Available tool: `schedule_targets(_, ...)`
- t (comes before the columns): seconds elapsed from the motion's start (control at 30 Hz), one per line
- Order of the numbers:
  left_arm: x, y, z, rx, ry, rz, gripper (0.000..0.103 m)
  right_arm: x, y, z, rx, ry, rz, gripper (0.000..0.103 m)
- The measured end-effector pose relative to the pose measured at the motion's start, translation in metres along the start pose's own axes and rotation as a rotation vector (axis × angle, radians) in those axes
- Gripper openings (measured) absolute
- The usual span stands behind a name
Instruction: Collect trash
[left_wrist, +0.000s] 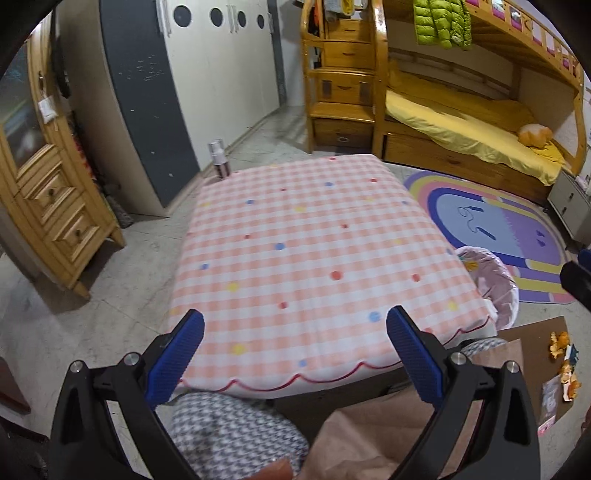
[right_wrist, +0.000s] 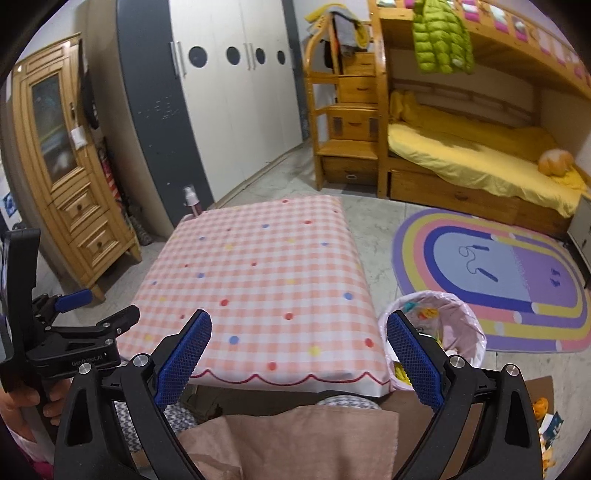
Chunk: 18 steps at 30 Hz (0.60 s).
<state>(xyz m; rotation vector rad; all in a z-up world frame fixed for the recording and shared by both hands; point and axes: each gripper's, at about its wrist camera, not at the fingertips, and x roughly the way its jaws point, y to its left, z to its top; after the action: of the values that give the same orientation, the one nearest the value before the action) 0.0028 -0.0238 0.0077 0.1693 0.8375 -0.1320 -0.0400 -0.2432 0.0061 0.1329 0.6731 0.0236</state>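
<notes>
While both grippers hover above the near edge of the checked tablecloth (right_wrist: 258, 280), the left gripper (left_wrist: 295, 354) and right gripper (right_wrist: 299, 354) each hold their blue fingers wide apart, grasping nothing. Orange peel scraps (left_wrist: 563, 354) lie on a brown cardboard sheet (left_wrist: 532, 354) on the floor, right of the table. Beside the table stands a pink-lined trash bin (right_wrist: 465, 332), already containing scraps.

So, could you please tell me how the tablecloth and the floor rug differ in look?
The tablecloth is a pink-and-white check with scattered coloured dots and a scalloped red edge; the rug has concentric rainbow bands around a pale blue and purple centre. The tablecloth is rectangular and drapes over the table; the rug is rounded and lies flat on the floor. Both are pastel.
</notes>
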Motion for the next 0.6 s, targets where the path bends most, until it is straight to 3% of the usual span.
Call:
schedule_targets(0.2,-0.021,0.026,-0.017,-0.014,-0.024,0.048,0.096,-0.009,0.021,-0.002,-0.053,0.006,0.001,0.095)
schedule_targets(0.6,-0.023,0.037,-0.024,-0.019,-0.028,0.076,0.096,-0.006,0.031,-0.006,-0.078,0.014,-0.003,0.095)
